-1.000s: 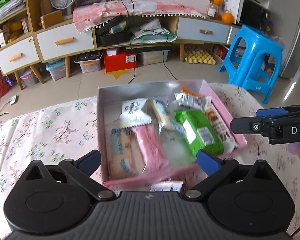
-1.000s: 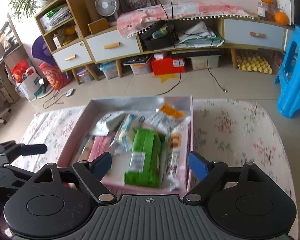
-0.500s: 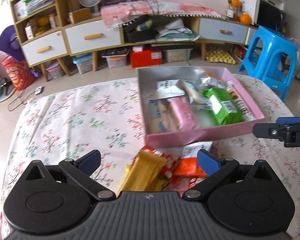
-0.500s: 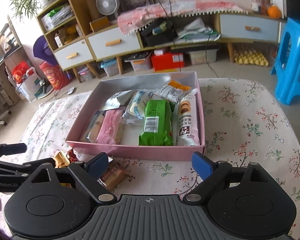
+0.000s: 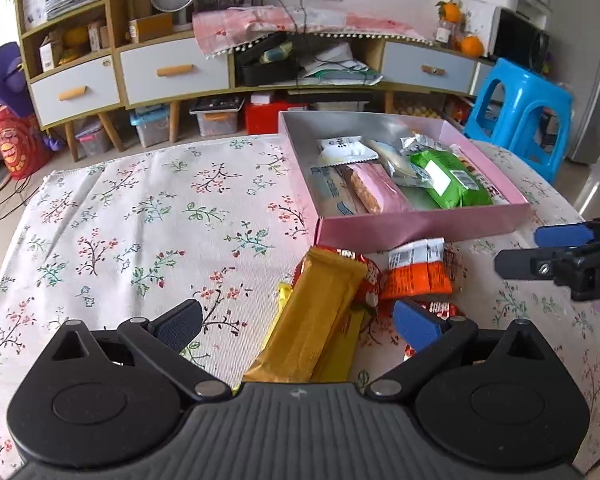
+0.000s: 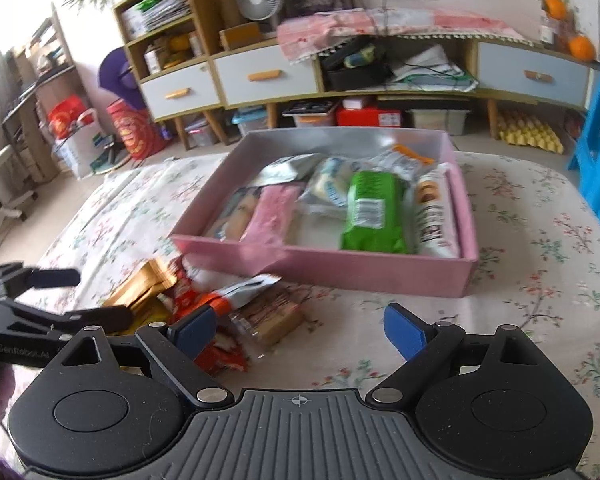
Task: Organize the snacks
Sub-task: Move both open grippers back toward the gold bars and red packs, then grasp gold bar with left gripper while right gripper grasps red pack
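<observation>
Fingers (image 5: pixel 416 326) of the left gripper (image 5: pixel 296 322) stand wide apart and grip nothing; a long yellow snack bar (image 5: pixel 320 316) lies on the worktop (image 5: pixel 140 216) in the gap between them, touched by neither blue pad. Fingers (image 6: pixel 404 336) of the right gripper (image 6: pixel 298 330) are also spread wide and hold nothing, with only flowered cloth and the edge of the loose snacks between them.

A pink box (image 5: pixel 420 226) sits on the flowered cloth toward the far right of the worktop in the left wrist view, and straight ahead in the right wrist view (image 6: pixel 340 268). Inside it lie several packets side by side: a green packet (image 5: pixel 448 178), a pink bar (image 5: pixel 376 192), a white packet with a zigzag edge (image 5: pixel 346 152), and a long cookie tube (image 6: pixel 434 208) along the right wall.

Just outside the box's near wall is a small heap of loose snacks. An orange packet (image 5: pixel 418 276) rests near the box wall, red wrappers (image 5: pixel 370 276) lie under and beside the yellow bar, and a brown packet (image 6: pixel 268 316) lies close to the right gripper's left finger.

Beyond the worktop stand a low cabinet (image 5: pixel 172 76) with pale drawers and a blue stool (image 5: pixel 520 108).
</observation>
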The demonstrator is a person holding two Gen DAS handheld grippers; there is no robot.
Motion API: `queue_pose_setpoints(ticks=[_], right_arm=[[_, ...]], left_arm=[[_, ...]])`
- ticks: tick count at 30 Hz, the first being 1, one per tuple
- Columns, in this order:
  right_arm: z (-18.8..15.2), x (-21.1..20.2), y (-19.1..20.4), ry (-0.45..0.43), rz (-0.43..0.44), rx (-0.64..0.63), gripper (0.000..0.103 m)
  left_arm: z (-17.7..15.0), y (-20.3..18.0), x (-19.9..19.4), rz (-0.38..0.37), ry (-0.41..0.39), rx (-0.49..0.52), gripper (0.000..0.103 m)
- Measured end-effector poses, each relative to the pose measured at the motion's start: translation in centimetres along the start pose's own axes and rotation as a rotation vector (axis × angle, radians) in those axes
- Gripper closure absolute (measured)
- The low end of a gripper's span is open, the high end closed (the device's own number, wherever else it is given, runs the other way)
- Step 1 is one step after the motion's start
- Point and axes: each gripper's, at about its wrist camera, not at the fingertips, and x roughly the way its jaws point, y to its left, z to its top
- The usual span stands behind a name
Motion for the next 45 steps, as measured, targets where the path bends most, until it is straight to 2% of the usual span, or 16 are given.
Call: queue_pose_setpoints(ticks=[9, 19, 25, 31, 41, 43, 45], right_arm=[[-2.6, 1.3, 3.3, 0.021, 0.11, -0.089, 0.01], [-3.8, 2.8, 4.8, 0.043, 0.129, -0.154, 0.01], [-4.0, 3.3, 4.6, 0.039, 0.123, -0.147, 0.011], [-4.0, 3.4, 4.7, 0.031, 0.121, -0.149, 0.012], [-3.7, 3.4, 4.7, 0.024, 0.122, -0.144, 0.03], [-3.7, 3.4, 4.6, 0.022, 0.123, -0.144, 0.036], [-3.7, 3.3, 4.6, 0.021, 0.133, -0.144, 0.047]], left_arm=[[-1.3, 0.1, 0.2, -0.054, -0.024, 0.052, 0.018], [-1.5, 0.2, 0.7, -0.068, -0.01, 0.069, 0.046], [-1.5, 0.1, 0.9, -0.056, -0.003, 0.084, 0.052], [-1.5, 0.2, 0.8, -0.056, -0.002, 0.082, 0.053], [-1.4, 0.3, 0.7, -0.057, 0.001, 0.067, 0.056], [-1.4, 0.4, 0.7, -0.058, 0.003, 0.06, 0.057], [-1.3, 0.4, 0.6, -0.058, 0.001, 0.053, 0.062]])
